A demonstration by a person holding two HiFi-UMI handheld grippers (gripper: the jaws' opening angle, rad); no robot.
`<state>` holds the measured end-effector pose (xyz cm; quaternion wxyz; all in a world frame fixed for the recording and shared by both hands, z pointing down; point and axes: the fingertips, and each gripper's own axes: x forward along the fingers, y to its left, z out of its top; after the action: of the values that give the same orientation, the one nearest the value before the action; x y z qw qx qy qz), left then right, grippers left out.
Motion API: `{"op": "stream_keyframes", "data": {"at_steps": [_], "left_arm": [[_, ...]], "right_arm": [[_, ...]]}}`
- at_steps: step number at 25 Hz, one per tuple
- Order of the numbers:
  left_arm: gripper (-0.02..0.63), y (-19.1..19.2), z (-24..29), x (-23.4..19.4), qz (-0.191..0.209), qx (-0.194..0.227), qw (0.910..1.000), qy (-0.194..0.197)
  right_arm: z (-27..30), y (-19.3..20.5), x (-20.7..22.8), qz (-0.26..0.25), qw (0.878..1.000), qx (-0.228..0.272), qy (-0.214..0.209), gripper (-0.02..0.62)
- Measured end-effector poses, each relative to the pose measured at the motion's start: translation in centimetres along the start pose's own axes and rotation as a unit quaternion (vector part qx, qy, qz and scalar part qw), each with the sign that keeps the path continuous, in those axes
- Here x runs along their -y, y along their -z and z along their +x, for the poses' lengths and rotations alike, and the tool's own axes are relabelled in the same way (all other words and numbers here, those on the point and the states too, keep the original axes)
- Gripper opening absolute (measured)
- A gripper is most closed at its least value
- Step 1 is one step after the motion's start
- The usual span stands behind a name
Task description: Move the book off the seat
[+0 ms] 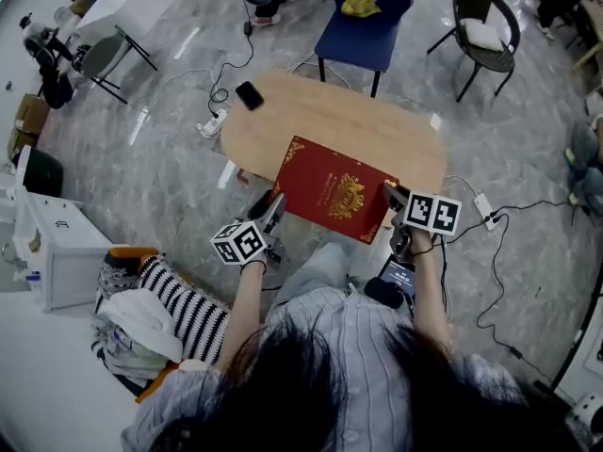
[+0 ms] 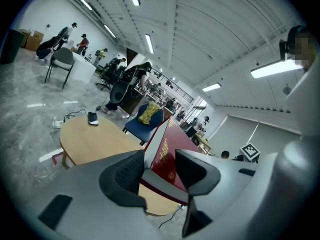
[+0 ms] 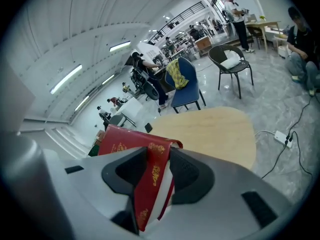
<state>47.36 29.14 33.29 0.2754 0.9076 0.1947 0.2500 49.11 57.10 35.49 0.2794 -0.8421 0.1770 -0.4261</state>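
Observation:
A red hardcover book (image 1: 334,188) with gold print is held between my two grippers, over the near edge of the oval wooden table (image 1: 349,121). My left gripper (image 1: 273,203) grips its left corner. In the left gripper view the book (image 2: 172,151) sits between the pads of that gripper (image 2: 160,171), page edge against one pad and cover against the other. My right gripper (image 1: 394,196) holds the right corner. Seen from the right gripper, the spine end of the book (image 3: 125,144) is clamped in that gripper (image 3: 157,169).
A black phone (image 1: 249,94) lies at the table's far left. A blue chair (image 1: 367,26) with a yellow cloth and a black chair (image 1: 485,36) stand beyond. Striped fabric (image 1: 179,314) and a white cabinet (image 1: 57,252) sit on my left. Cables and power strips (image 1: 215,121) lie on the floor.

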Motion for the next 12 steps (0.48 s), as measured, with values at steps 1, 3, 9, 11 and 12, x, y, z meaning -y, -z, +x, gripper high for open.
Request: {"op": "stream_keyframes", "data": {"at_steps": [1, 3, 9, 11, 12], "left_arm": [[0.192, -0.1, 1.2, 0.1, -0.001, -0.005, 1.0, 0.007], [0.191, -0.5, 3.5, 0.3, -0.002, -0.018, 0.9996, 0.02], [0.189, -1.8, 9.2, -1.0, -0.021, -0.055, 0.9974, 0.042], [0.188, -1.8, 10.7, -1.6, -0.027, -0.068, 0.9963, 0.046], [0.187, -1.8, 11.4, -1.9, -0.028, -0.073, 0.9958, 0.048]], "right_arm": [[0.0, -0.6, 0.6, 0.006, 1.0, 0.002, 0.007, 0.149], [0.2, -1.7, 1.7, 0.018, 1.0, 0.006, 0.022, 0.149], [2.2, -4.4, 3.6, 0.047, 0.997, -0.003, 0.056, 0.149], [3.1, -5.0, 4.4, 0.054, 0.996, -0.009, 0.064, 0.149], [3.6, -5.3, 4.8, 0.057, 0.996, -0.012, 0.066, 0.149]]}}
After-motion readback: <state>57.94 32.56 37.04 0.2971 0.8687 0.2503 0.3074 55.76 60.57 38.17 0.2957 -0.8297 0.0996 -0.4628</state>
